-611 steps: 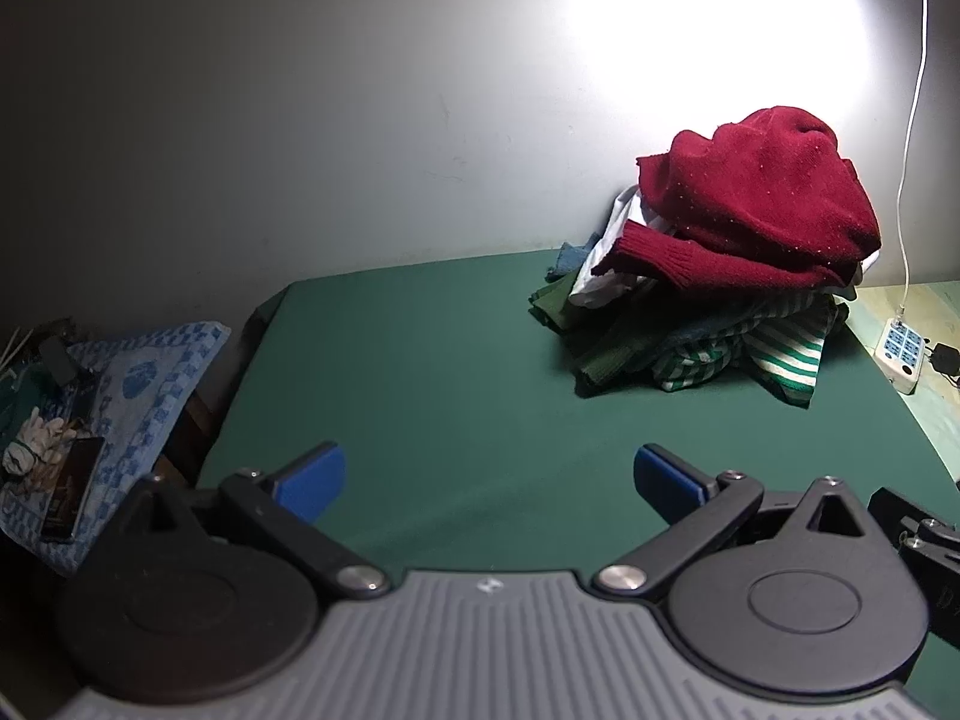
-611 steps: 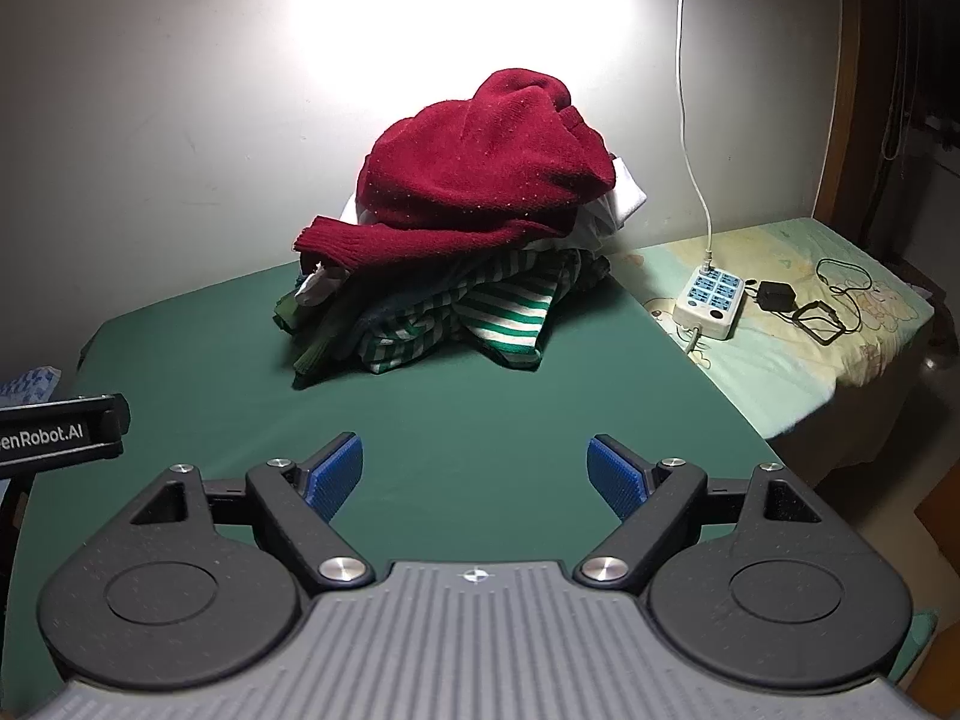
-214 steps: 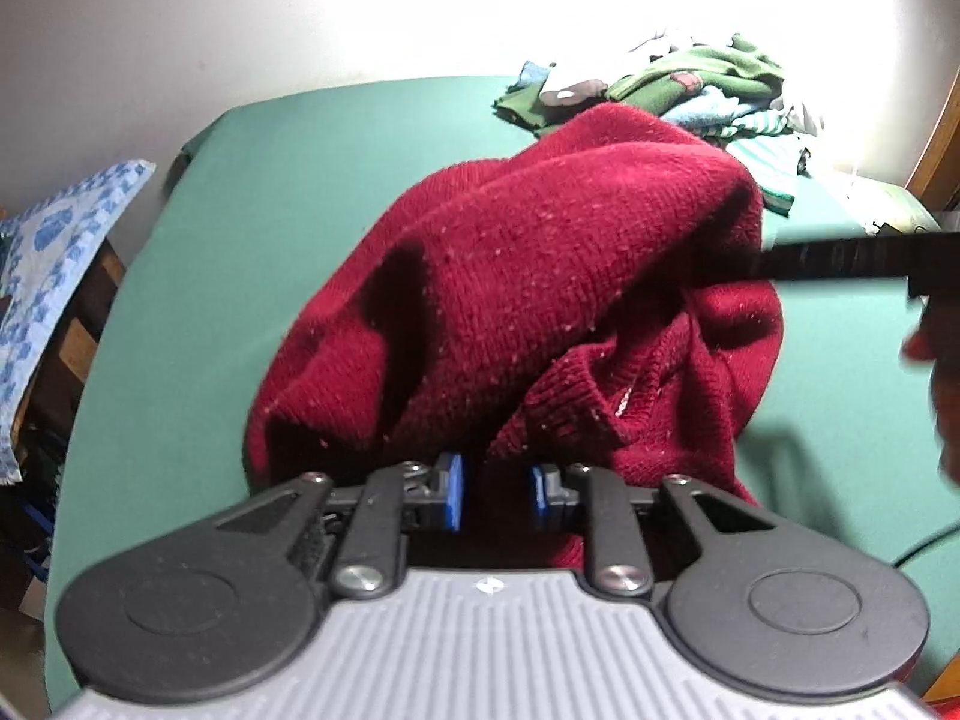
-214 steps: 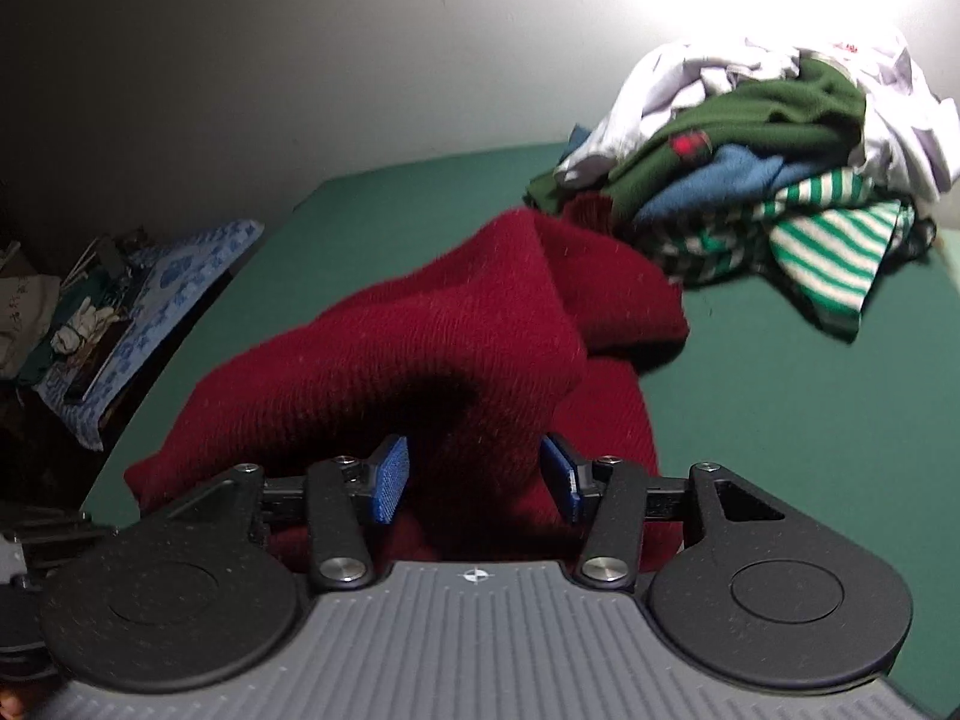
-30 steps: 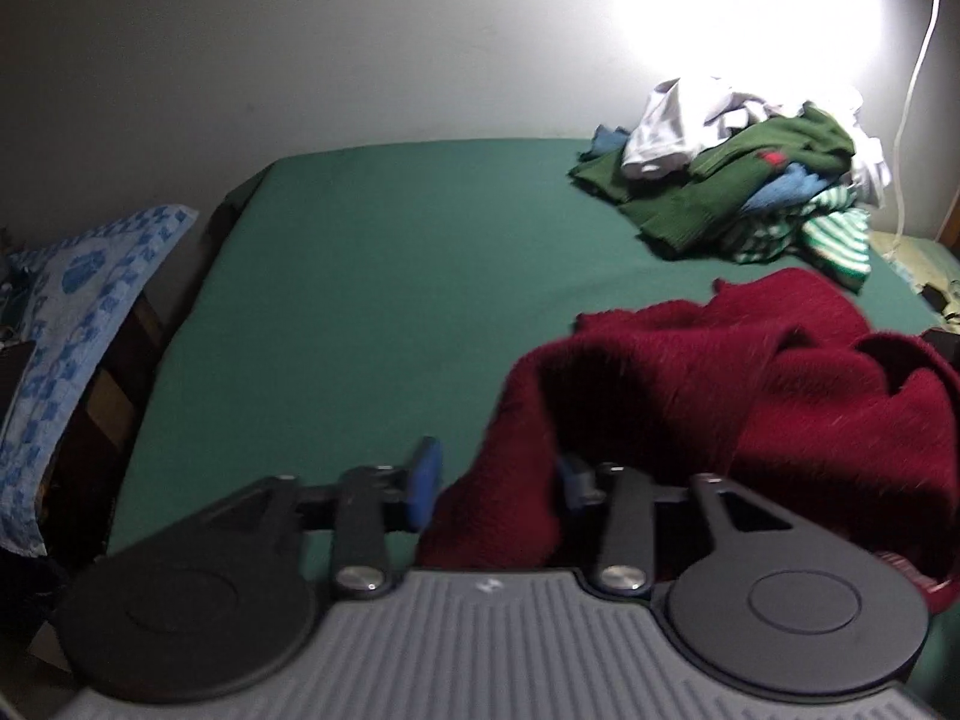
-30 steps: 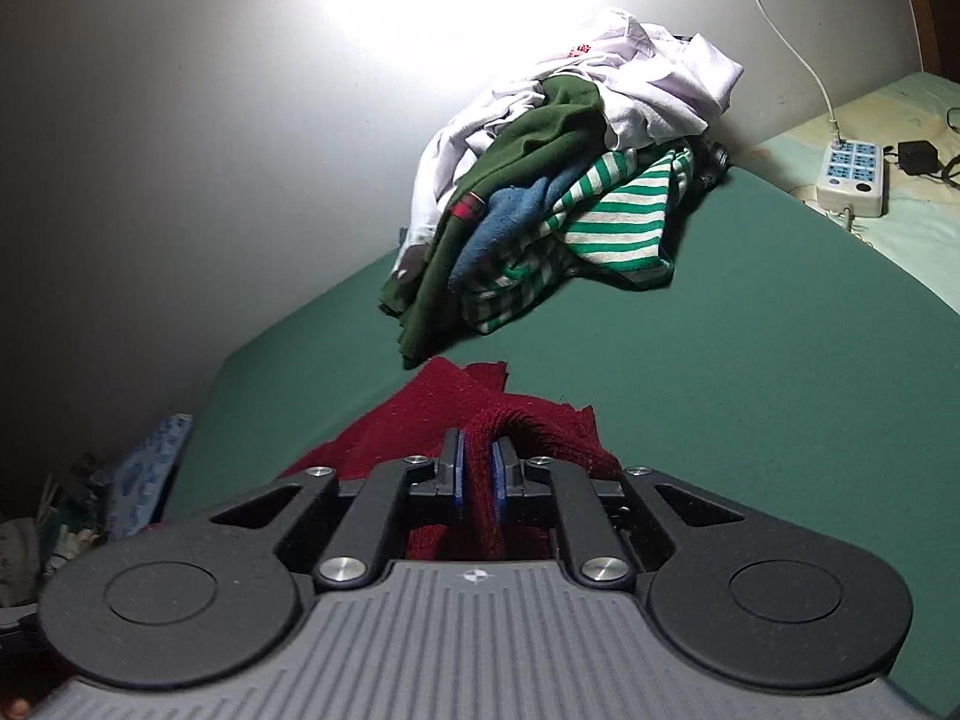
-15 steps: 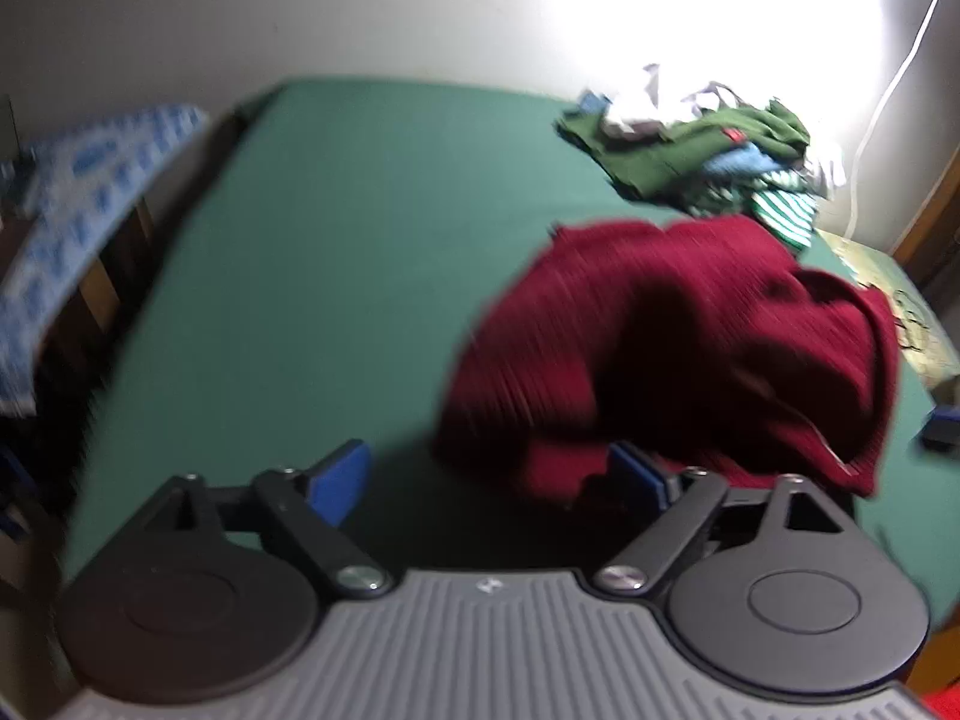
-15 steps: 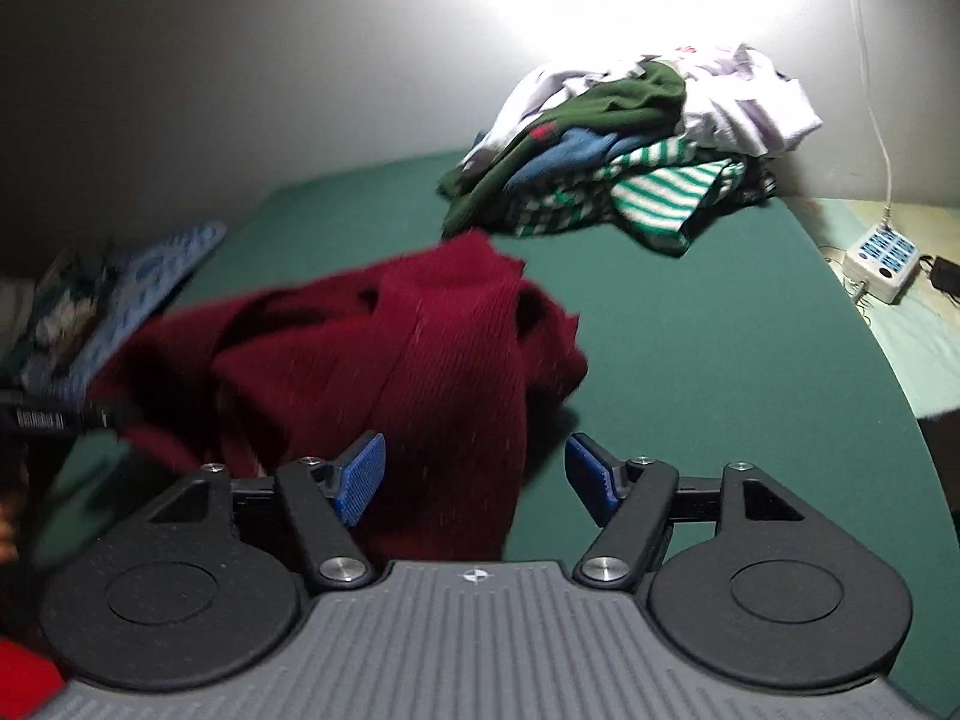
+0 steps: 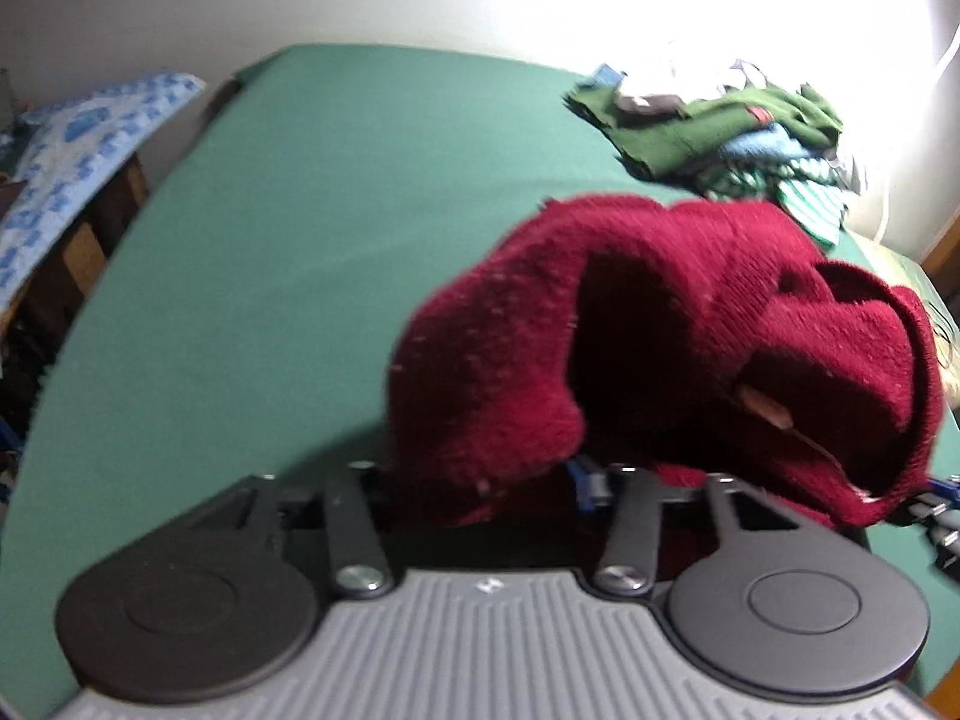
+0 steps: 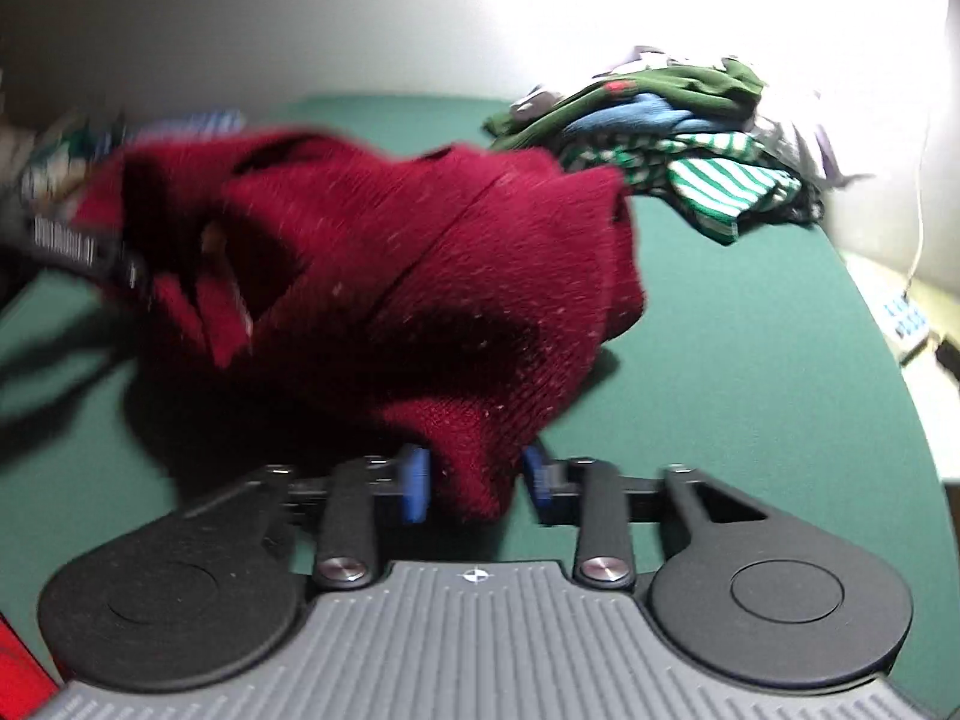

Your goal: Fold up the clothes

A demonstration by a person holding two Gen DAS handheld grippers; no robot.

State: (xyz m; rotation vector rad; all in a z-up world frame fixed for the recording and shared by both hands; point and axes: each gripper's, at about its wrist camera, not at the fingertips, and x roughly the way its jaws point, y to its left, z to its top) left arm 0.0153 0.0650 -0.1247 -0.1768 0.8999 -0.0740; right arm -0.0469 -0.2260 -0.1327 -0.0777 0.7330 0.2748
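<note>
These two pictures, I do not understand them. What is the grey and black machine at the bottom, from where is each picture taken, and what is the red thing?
Each picture comes from a camera on a hand-held gripper, looking forward along its two blue-padded fingers. A person holds one tool in each hand. The left gripper is closing with a bunch of the red sweater between its fingers; the cloth hides most of them. The right gripper is closing on another fold of the same sweater. The sweater is bunched up over the green table. At the far side lies a pile of other clothes. Both pictures are blurred by motion.
</note>
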